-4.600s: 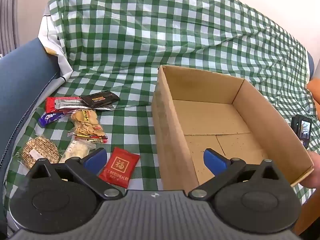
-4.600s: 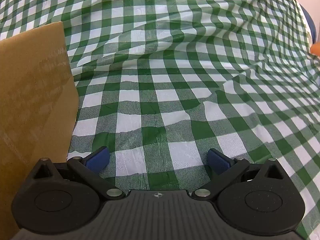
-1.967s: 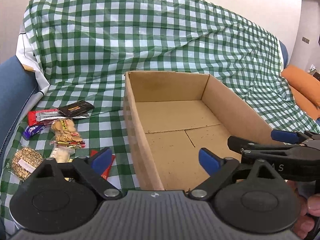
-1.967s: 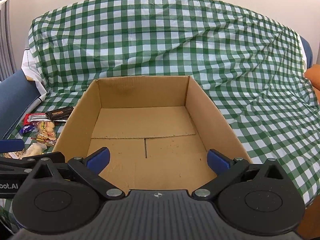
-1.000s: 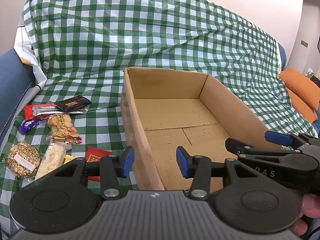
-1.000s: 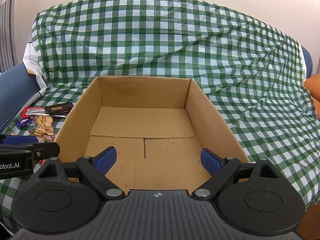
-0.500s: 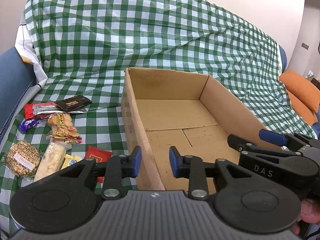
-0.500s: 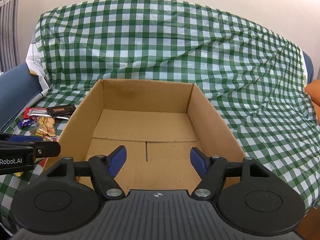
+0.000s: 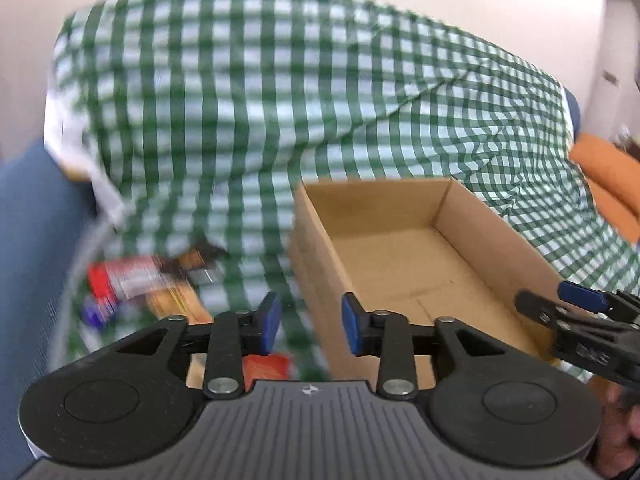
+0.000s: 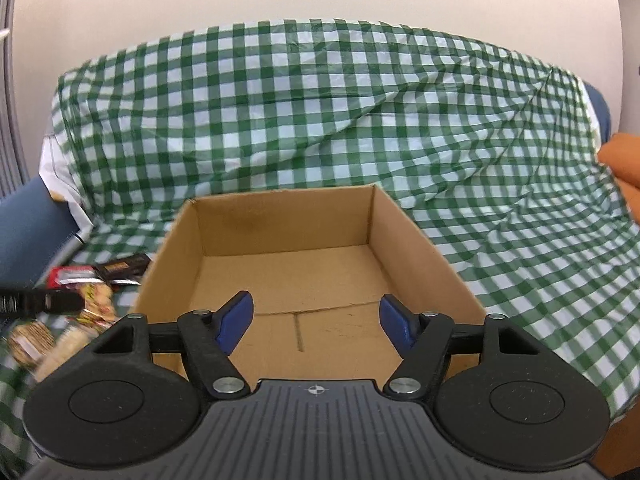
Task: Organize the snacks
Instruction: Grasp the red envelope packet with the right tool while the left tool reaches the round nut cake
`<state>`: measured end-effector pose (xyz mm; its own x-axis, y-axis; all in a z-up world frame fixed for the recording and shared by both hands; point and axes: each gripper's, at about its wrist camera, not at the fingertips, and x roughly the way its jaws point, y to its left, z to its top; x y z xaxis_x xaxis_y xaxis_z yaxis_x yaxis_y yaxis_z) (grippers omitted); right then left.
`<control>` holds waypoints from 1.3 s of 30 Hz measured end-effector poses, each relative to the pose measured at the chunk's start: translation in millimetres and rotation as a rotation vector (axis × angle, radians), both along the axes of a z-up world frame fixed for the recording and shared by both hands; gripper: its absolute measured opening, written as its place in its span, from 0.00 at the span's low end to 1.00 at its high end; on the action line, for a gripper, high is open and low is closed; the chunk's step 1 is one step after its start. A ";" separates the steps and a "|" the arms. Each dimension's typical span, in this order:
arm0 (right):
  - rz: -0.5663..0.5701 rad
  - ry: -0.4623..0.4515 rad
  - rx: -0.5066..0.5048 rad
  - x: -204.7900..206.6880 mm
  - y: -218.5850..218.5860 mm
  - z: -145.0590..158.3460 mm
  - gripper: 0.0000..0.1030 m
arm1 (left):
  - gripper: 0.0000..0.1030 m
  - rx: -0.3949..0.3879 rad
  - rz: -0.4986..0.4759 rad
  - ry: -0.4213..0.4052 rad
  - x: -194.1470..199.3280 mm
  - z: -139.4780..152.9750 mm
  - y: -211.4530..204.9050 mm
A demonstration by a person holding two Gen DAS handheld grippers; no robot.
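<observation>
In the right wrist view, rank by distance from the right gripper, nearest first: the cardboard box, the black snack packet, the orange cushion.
From the right gripper:
1. Cardboard box: directly ahead, its open inside just beyond the fingertips.
2. Black snack packet: to the left, on the checked cloth beside the box's left wall.
3. Orange cushion: far right edge, beyond the cloth.

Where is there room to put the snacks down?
Inside the box: nothing on its floor between the four walls. The cloth right of the box is bare too. Left of the box it is crowded with snacks.
</observation>
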<state>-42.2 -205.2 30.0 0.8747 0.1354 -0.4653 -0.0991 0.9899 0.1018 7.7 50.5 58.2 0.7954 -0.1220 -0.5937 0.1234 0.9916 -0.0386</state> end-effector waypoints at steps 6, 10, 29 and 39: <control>0.087 -0.040 0.011 -7.0 21.6 6.1 0.44 | 0.45 -0.020 -0.025 0.085 37.0 -9.2 93.0; 0.164 -0.037 0.047 -8.9 39.3 10.1 0.33 | 0.30 -0.168 0.184 0.238 45.2 -48.4 152.7; 0.396 0.155 -0.138 31.9 220.5 -42.3 0.38 | 0.77 -0.027 0.339 0.465 64.6 -102.3 174.5; 0.266 0.365 -0.152 84.3 238.8 -96.9 0.61 | 0.82 0.065 0.277 0.571 76.3 -121.8 155.3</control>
